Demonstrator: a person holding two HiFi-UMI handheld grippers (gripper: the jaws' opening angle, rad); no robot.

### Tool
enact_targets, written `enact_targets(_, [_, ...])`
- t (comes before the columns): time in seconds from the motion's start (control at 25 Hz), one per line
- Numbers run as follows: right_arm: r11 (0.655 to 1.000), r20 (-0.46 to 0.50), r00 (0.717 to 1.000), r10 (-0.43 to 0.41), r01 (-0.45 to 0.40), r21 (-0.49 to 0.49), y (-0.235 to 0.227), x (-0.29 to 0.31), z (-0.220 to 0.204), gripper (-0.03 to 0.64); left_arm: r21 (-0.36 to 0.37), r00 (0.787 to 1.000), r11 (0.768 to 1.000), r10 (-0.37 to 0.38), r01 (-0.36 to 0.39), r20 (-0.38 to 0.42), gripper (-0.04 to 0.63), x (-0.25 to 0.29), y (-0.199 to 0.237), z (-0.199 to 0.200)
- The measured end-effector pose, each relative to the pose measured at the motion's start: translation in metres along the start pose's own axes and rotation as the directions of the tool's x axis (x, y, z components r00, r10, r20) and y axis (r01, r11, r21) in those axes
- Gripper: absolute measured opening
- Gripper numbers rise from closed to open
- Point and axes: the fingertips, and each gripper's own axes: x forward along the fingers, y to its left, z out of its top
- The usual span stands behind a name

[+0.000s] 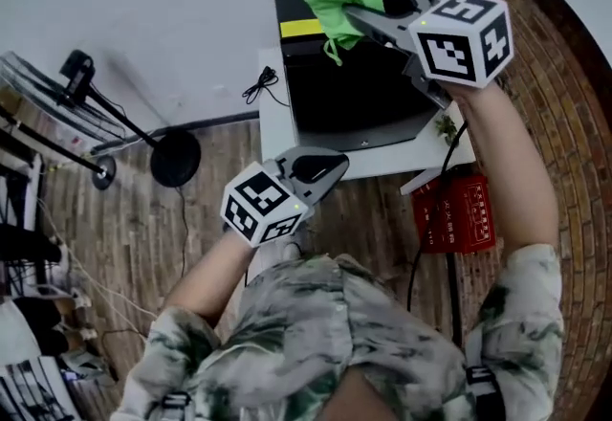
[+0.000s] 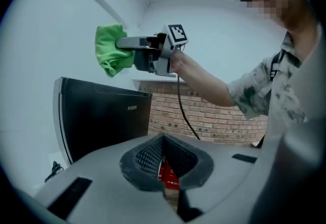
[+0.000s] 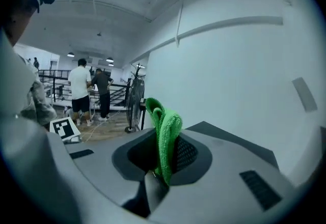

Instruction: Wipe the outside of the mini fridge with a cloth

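Pinching a crumpled bright-green microfibre cloth (image 1: 335, 3) in the right gripper (image 1: 361, 15), jaws clamped on one fold and most of the fabric bunching loose beyond the tips. Hovering just above the top of the glossy black box-shaped mini fridge (image 1: 354, 89), not yet touching it, going by the gap showing in the left gripper view. Hanging low in front of the fridge with the left gripper (image 1: 330, 166), jaws together and gripping nothing. Working on a fridge sitting on a low white bench (image 1: 274, 127). Probably starting on the top panel. Best done by lowering until the loose bunch flattens on the fridge top, keeping the hard jaw tips off the gloss, sweeping in overlapping strokes from the fridge's back edge towards its door, then carrying on down the door and sides.
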Motion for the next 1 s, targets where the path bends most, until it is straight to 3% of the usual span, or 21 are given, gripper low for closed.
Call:
enact_targets(0.2, [0.988,-0.177,0.983,0.048,-0.073,-0.138,-0.002,0.059,0.004,0.064,0.044,0.990,0.989,-0.140,0.141,-0.031,0.023,0.000,0.015,0.021])
enact_targets(0.4, [0.978,-0.291,0.944,0.154,-0.187,-0.089,-0.011,0.095,-0.004,0.064,0.095,0.966,0.962,-0.254,0.258,-0.047,0.023,0.024,0.006,0.055])
enact_targets(0.52, [0.976,-0.334,0.927,0.173,-0.206,-0.065,-0.026,0.103,-0.011,0.064,0.108,0.957,0.951,-0.288,0.291,-0.038,0.023,0.042,0.003,0.078])
enact_targets(0.76, [0.991,-0.434,0.892,0.122,-0.137,-0.004,-0.090,0.070,-0.057,0.064,0.116,0.949,0.942,-0.314,0.315,-0.027,0.023,0.079,0.001,0.099])
enact_targets(1.0, [0.999,-0.522,0.853,0.010,0.007,0.031,-0.175,0.001,-0.119,0.063,0.093,0.944,0.940,-0.330,0.330,-0.013,0.023,0.107,0.001,0.106])
